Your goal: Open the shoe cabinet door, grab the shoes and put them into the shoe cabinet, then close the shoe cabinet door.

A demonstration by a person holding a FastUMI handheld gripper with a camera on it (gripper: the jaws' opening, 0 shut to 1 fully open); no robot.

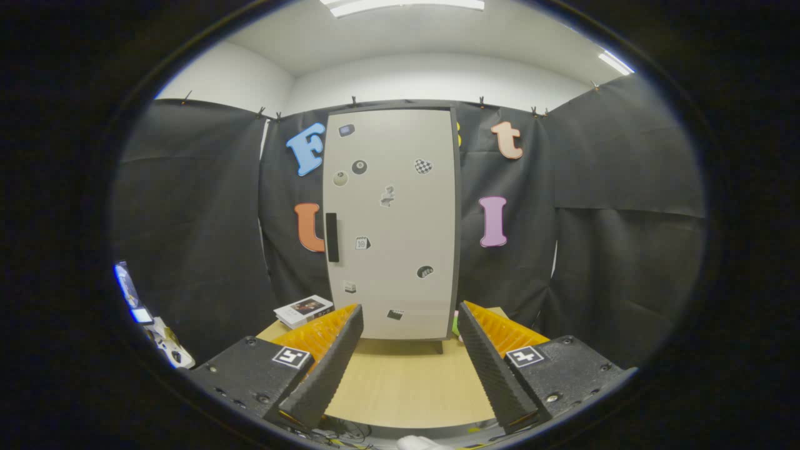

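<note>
Presently the gripper [409, 350] is held with its fingers spread wide and nothing is gripped; bare wooden table [406, 387] is seen between them. Just beyond the fingertips, the shoe cabinet [392, 225] stands upright at the far side of the table, against the black cloth wall. Its door is shut flush. A dark vertical handle [332, 237] is set on the door's left edge, at about mid-height. The door is pale grey, dark-framed, and dotted with small stickers. No shoes can be made out. A small white box [304, 310] lies beside the cabinet's lower left corner, just beyond the left finger.

A shut door fits two stages: shoes yet to be stowed, or stowed and the door closed again; which one cannot be told. If the door is to be worked, the handle is best approached squarely and pinched across its narrow width, with the pull kept level so the cabinet is not dragged or tipped.
</note>
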